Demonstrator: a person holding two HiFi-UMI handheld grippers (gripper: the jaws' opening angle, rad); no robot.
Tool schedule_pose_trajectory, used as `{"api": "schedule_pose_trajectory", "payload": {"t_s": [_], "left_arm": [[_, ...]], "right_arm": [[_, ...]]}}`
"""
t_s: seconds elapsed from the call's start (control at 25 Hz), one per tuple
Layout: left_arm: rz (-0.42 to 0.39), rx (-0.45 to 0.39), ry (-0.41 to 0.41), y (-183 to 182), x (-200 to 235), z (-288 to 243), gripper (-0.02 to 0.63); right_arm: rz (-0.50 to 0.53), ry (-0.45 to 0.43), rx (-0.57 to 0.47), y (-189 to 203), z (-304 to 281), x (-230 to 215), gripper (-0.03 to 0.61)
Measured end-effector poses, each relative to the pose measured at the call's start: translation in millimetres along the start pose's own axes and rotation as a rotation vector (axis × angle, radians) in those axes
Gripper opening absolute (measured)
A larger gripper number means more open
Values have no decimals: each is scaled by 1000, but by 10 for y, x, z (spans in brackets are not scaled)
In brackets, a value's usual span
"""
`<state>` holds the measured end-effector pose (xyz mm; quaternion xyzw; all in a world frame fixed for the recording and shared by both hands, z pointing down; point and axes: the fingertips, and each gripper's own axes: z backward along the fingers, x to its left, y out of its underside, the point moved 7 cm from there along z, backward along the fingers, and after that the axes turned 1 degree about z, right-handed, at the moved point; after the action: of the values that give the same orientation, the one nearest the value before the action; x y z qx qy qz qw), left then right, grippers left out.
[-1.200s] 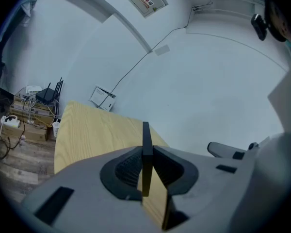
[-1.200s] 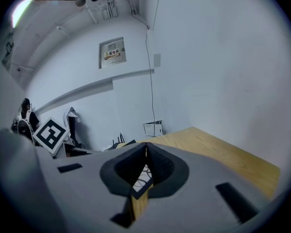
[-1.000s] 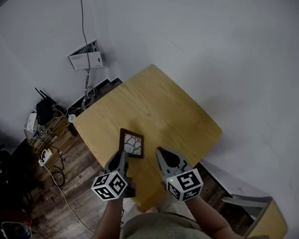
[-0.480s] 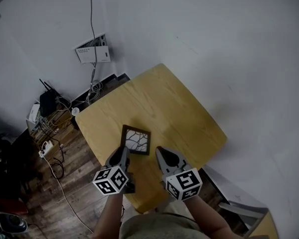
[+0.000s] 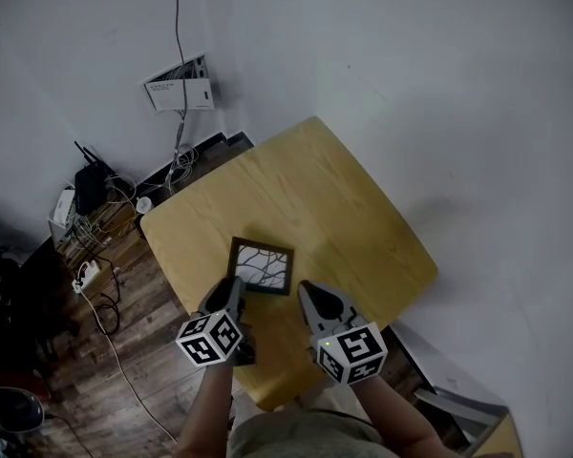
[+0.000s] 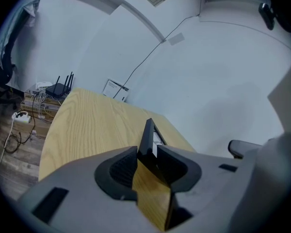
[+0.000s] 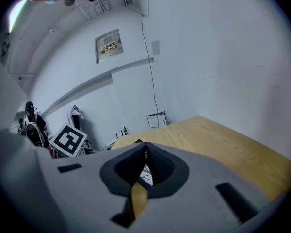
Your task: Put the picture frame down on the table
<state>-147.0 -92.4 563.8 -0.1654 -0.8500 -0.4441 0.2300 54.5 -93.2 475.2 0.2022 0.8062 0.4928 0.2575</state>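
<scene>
Just spread apart on the left gripper (image 6: 148, 152): no longer pinching the picture frame (image 5: 262, 266), only straddling its near corner. Pressed tip to tip on the right gripper (image 7: 145, 152), with nothing between. Tilted up off the wood a second ago; now lying flat on the table (image 5: 315, 189), close to the tabletop's edge nearest the person. Reads as set down and let go, leaving only a clean backing-off without nudging it.

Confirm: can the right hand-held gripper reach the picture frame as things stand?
Probably yes: the right hand-held gripper sits just right of the picture frame, with only bare table between them.
</scene>
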Motion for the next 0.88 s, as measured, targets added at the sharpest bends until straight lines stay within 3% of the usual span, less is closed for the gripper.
{"api": "schedule_pose_trajectory", "payload": {"t_s": [0.32, 0.6, 0.88], "left_arm": [[-29, 54, -93, 66, 111, -126, 123], [-23, 88, -126, 113, 179, -174, 126], [-68, 113, -164, 115, 173, -208, 127]], "right_arm": [[-15, -2, 8, 15, -55, -55, 0], [-21, -5, 14, 32, -78, -54, 0], [-25, -5, 16, 47, -66, -39, 0]]}}
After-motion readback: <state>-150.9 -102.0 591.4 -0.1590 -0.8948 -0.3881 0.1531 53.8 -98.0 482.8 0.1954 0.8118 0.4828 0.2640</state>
